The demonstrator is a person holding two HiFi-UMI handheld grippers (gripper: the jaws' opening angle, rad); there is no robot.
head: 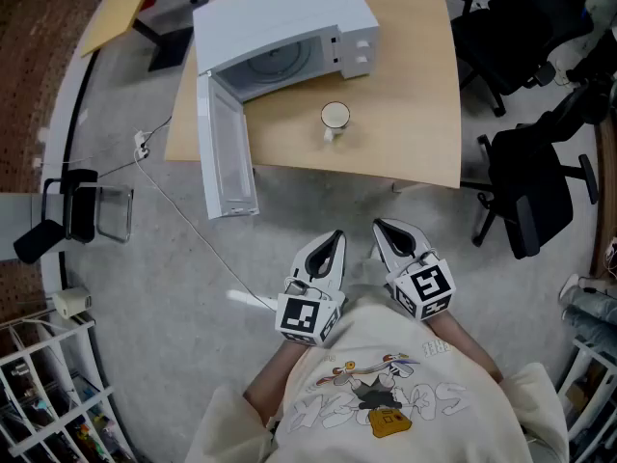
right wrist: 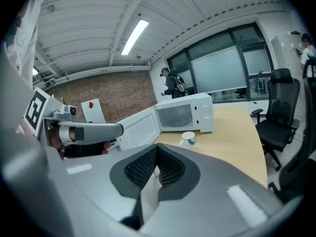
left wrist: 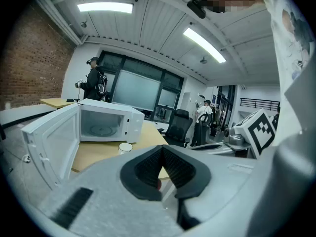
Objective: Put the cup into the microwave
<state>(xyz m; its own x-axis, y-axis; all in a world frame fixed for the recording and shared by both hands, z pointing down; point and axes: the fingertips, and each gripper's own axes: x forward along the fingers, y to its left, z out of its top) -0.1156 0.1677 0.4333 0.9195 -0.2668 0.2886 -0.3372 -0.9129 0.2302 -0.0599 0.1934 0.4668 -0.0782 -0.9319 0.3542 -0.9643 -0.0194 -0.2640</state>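
A white cup stands upright on the light wooden table, just in front of the white microwave. The microwave's door hangs wide open to the left, over the table's edge. Both grippers are held close to the person's body, well short of the table. My left gripper is shut with nothing in it, and so is my right gripper. The left gripper view shows the cup and microwave beyond the shut gripper. The right gripper points toward the cup.
Black office chairs stand right of the table. A white cable runs across the grey floor at the left, near a black metal-framed chair. A white wire rack is at the lower left. A person stands far behind the microwave.
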